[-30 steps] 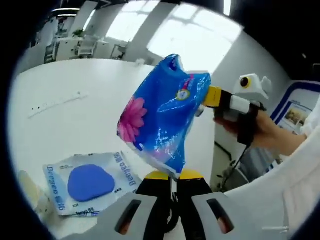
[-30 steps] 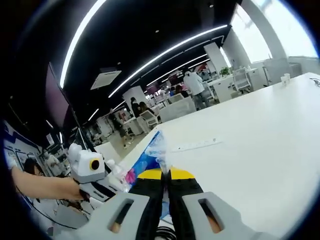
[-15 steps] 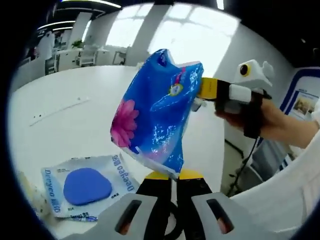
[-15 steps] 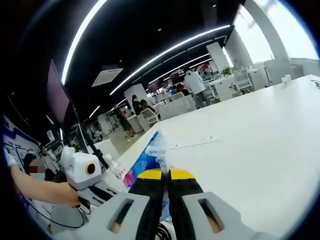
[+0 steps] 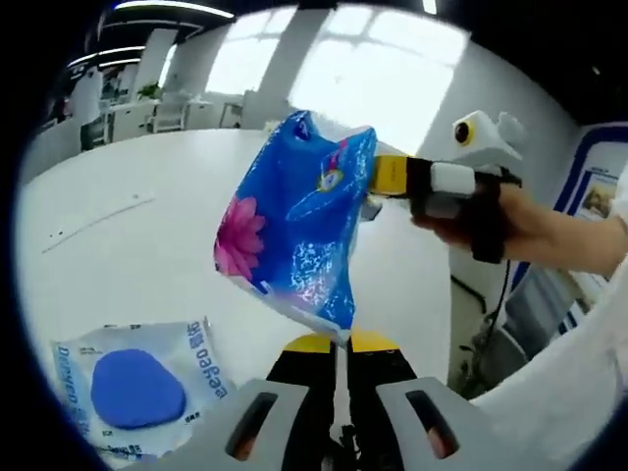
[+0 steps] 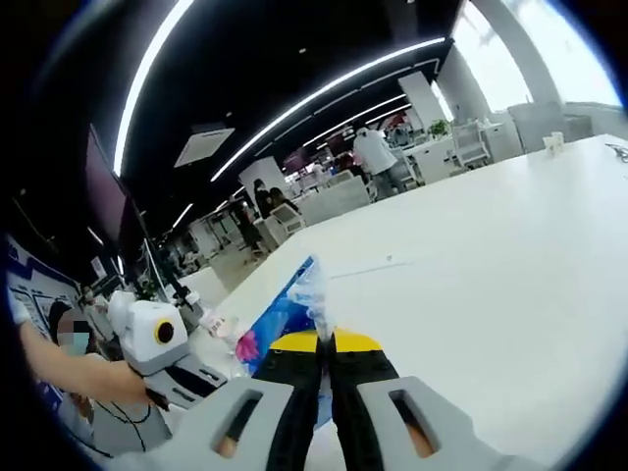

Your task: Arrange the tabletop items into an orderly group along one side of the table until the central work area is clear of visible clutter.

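The blue bag (image 5: pixel 299 231) is looking like thin plastic film, very glossy and crinkled, and it is catching white highlights across its pink flower print. On the near left, the flat packet (image 5: pixel 137 383) is showing a clear, shiny plastic wrap with small wrinkles, while the blue pad inside is appearing matt and soft, like cloth. The table (image 5: pixel 147 255) is presenting a smooth white top with a dull sheen. The left gripper (image 5: pixel 339 345) is wearing matt black and yellow tips on smooth grey plastic arms. The right gripper (image 6: pixel 325 339) is showing the same finish.
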